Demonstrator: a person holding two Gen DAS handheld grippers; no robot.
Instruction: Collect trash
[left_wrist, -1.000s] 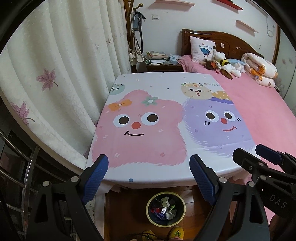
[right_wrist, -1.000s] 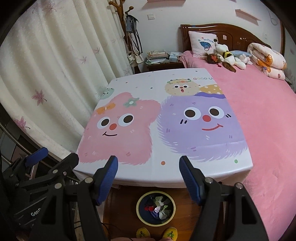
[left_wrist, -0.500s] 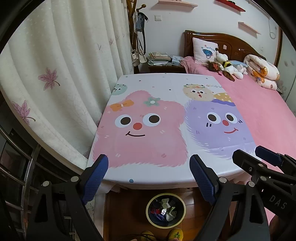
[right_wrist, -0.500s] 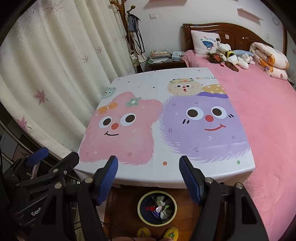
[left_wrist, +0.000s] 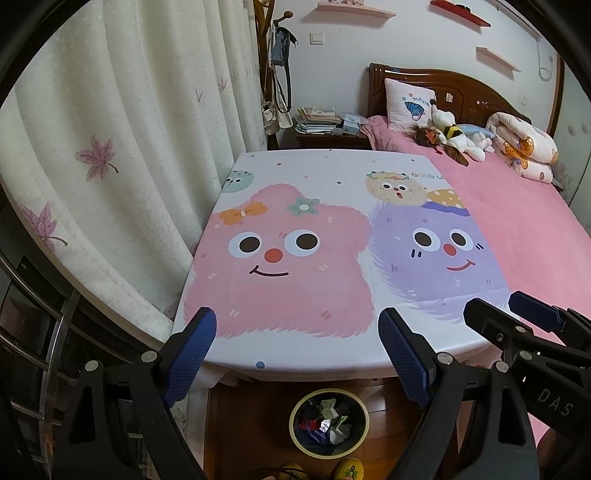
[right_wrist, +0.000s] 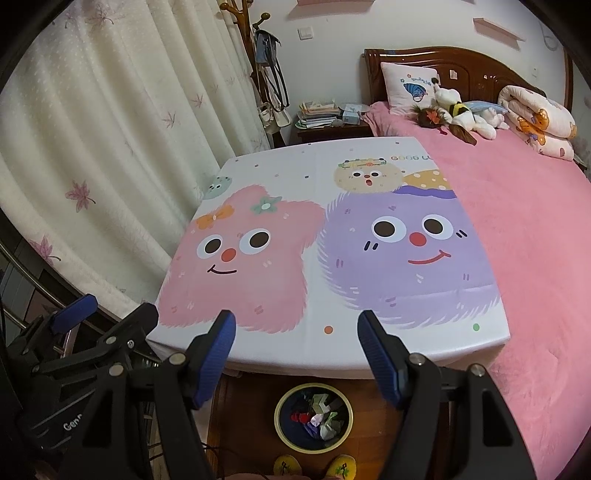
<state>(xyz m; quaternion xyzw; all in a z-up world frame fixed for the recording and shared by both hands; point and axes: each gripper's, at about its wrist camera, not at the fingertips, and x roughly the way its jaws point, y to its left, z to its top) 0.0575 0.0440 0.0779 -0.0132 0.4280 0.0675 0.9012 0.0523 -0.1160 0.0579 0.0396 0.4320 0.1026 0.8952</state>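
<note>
Two black grippers with blue ribbed pads hang side by side at the bottom of both views, the left gripper (left_wrist: 297, 354) and the right gripper (right_wrist: 297, 356), each with its jaws spread wide and nothing between them. Low in the frame, between the pads, sits a round dark waste bin with a yellow rim (left_wrist: 364, 413) on the brown wooden floor (left_wrist: 251, 417), holding crumpled wrappers and paper scraps (left_wrist: 330, 421). Above it a white tabletop printed with a pink and a purple fuzzy cartoon face (left_wrist: 332, 258) fills the middle, with a pink bedspread (left_wrist: 517, 221) to the right and cream leaf-patterned curtains (left_wrist: 110, 129) at the left.
</note>
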